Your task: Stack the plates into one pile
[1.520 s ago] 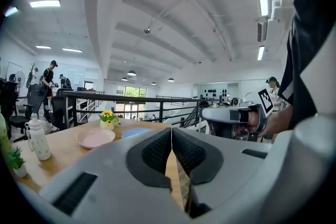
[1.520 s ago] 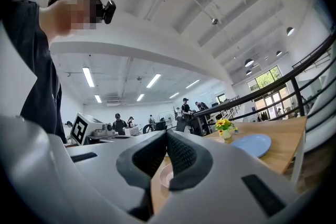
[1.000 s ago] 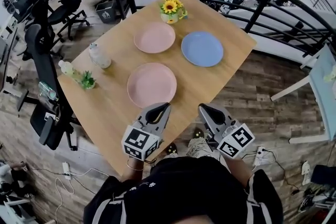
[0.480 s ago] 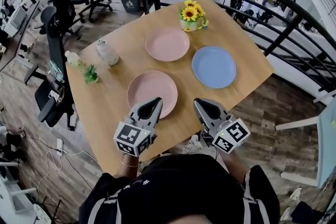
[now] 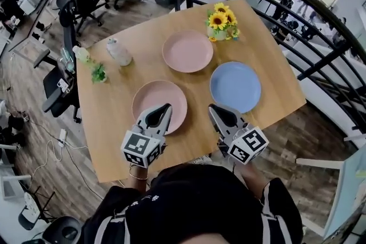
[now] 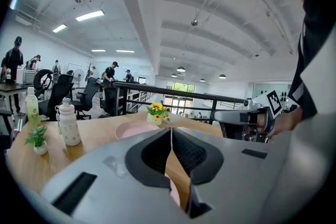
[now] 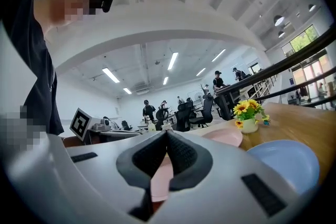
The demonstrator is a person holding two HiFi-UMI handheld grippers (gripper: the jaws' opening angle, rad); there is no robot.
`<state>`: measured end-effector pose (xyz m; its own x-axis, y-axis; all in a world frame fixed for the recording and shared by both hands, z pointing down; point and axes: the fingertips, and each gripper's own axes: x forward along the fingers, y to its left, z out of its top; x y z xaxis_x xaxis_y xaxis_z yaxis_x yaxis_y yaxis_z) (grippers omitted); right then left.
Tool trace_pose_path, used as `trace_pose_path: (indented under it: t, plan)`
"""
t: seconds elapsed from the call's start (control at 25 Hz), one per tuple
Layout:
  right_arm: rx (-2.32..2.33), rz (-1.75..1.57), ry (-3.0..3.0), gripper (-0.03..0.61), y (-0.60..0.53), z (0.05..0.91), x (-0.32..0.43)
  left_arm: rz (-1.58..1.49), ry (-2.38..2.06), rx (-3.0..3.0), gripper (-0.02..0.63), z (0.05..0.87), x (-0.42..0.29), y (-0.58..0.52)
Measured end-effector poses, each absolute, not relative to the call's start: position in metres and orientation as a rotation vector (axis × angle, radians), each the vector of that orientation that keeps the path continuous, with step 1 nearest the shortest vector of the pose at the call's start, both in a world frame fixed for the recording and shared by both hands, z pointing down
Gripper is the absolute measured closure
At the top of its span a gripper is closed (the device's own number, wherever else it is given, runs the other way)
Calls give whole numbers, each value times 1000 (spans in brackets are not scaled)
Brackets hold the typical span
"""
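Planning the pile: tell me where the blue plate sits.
In the head view the blue plate lies at the right of the table, just beyond the right gripper, near the sunflowers.

Bright, even light comes from ceiling strip lights (image 6: 89, 16) and tall windows (image 7: 311, 68), leaving only soft, faint shadows on the table (image 5: 108, 134). Every view bows strongly toward its edges. Both gripper views fade to black corners, and their nearest foreground looks soft.
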<state>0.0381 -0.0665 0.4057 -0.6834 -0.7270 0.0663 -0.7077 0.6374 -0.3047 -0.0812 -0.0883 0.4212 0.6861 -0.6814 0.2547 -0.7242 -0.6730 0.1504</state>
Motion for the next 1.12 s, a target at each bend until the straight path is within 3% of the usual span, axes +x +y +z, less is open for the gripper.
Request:
trace_pose_path:
  t: [0.44, 1.12]
  plan:
    - [-971, -626, 2944, 566, -95, 446, 29, 369, -1390, 2470, 595, 453, -98, -92]
    - [-946, -880, 3091, 522, -109, 515, -42, 508, -1455, 2263, 594, 517, -190, -94]
